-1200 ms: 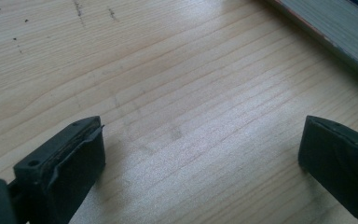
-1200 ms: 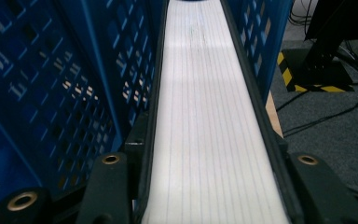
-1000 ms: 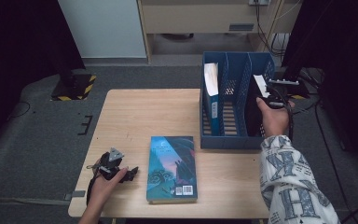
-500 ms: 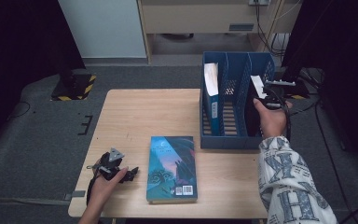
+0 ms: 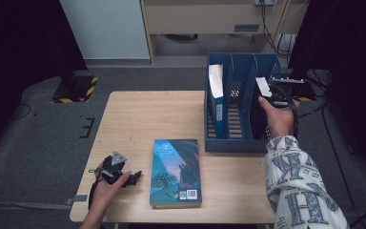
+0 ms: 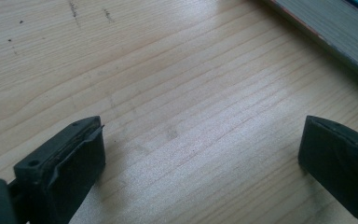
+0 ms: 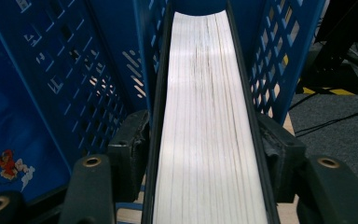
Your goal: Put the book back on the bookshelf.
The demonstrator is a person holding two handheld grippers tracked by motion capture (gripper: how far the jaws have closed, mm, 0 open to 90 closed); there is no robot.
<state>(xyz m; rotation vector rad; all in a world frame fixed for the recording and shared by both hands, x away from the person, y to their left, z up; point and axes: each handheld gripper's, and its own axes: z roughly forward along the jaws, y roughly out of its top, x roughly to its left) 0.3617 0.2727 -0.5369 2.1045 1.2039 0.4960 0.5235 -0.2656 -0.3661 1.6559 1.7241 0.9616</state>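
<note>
At the desk's (image 5: 138, 119) far right, the right hand-held gripper (image 7: 205, 154) straddled a dark-covered book (image 7: 207, 116) standing in the blue file rack's (image 5: 242, 143) right slot, its jaws just easing apart; released crooked, the book could tip against the divider. The left hand-held gripper (image 6: 200, 154) gaped empty over bare wood.

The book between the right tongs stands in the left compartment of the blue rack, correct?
Not quite: the book between the right tongs stands in the right compartment of the blue rack, as the high view shows. The left compartment holds another book.
</note>
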